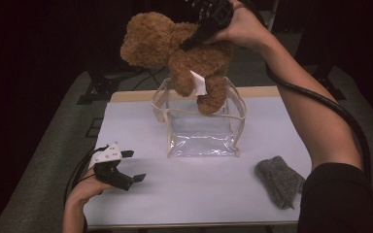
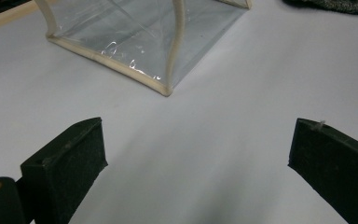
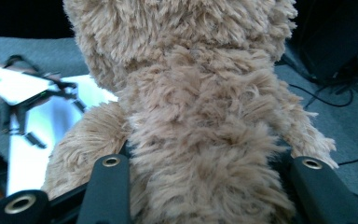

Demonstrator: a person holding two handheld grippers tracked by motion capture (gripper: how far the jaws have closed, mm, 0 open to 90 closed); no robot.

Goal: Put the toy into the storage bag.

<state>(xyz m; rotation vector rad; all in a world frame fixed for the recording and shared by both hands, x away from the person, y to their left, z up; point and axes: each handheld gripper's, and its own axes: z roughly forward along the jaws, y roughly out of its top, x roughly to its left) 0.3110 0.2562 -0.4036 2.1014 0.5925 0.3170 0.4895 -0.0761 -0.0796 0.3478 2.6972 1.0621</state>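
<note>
Right tongs (image 1: 190, 44) clamped on teddy bear (image 1: 175, 53) above clear bag (image 1: 201, 128); left tongs (image 1: 131, 166) wide open, empty, over surface (image 1: 199, 189)

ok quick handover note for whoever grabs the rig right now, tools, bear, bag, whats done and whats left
Right tool: shut on the teddy bear, held in the air above the clear bag, legs at its open top.
Left tool: open, holding nothing, low over the table in front of the bag, to its left.
Grey cloth: lying on the table at the near right.
Done: bear gripped and lifted.
Left: probably lowering the bear into the bag and letting go.
</note>
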